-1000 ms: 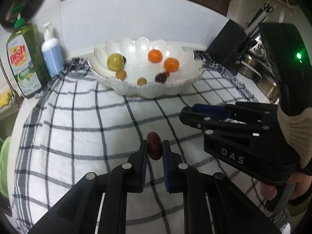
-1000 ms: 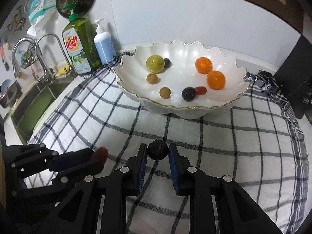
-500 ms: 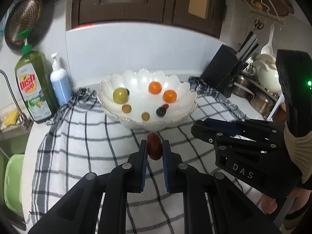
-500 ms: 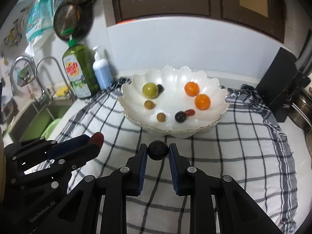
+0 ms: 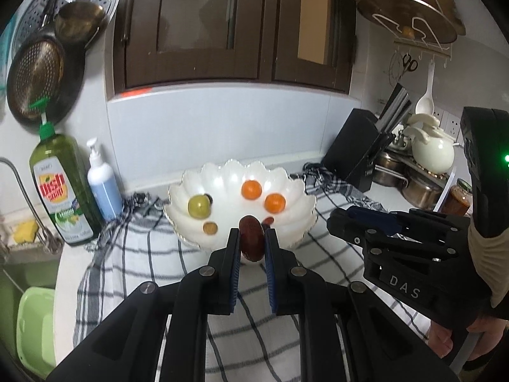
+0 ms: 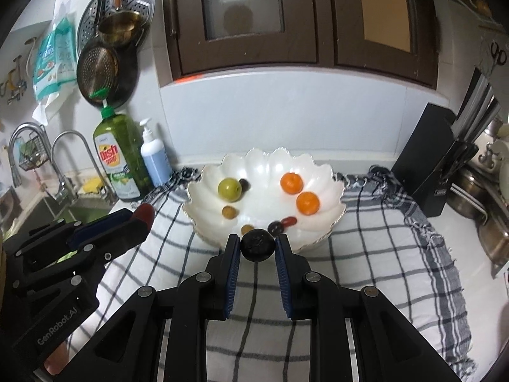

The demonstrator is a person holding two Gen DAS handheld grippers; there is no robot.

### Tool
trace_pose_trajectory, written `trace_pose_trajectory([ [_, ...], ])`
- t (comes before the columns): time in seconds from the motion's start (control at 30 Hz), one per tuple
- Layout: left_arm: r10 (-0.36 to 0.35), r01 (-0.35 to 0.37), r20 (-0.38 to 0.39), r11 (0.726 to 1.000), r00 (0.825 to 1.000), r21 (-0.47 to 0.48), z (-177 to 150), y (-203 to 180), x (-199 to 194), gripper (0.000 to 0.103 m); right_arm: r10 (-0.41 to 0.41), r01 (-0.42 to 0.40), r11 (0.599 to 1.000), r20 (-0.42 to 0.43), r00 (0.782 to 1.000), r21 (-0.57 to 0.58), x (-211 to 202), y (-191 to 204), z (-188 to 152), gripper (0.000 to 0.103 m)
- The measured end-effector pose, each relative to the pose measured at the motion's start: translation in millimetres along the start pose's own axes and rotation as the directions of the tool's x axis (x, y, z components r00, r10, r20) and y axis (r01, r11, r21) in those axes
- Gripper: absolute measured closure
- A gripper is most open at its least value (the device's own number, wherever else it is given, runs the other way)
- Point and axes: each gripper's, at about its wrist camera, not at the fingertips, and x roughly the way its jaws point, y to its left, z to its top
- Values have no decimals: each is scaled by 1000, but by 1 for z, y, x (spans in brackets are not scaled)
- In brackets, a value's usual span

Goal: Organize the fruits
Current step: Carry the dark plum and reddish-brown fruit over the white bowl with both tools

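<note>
Left wrist: left gripper [image 5: 251,242] pinches red date [image 5: 252,238]; right gripper [image 6: 257,245] clamps dark fruit [image 6: 257,244].

Left gripper [image 5: 251,238] fingers [image 5: 233,248] clamping dark red fruit [image 5: 252,243], scalloped white bowl [image 5: 302,219] beyond, checked cloth [image 5: 133,254]

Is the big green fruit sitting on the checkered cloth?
No, the green fruit lies inside the white scalloped bowl, which stands on the checkered cloth.

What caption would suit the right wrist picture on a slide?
Right gripper holds a black fruit before a white bowl of fruit on a checked cloth.
</note>
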Motion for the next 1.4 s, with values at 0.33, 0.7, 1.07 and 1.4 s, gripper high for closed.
trace_pose_trajectory([
  [0.33,13,-14,23,1000,1000,15,34,5,16,87,-47,47,999,60,997,2,2,-8,30,79],
  [0.7,39,-40,24,999,999,28,72,13,48,87,-78,79,997,75,994,-13,23,-17,64,79],
  [1.07,48,-47,-78,999,996,7,99,28,102,87,-55,56,998,-26,998,17,74,-32,89,79],
  [1.4,35,-47,-227,998,973,-46,104,41,165,87,-22,33,998,-192,981,52,143,-45,93,79],
])
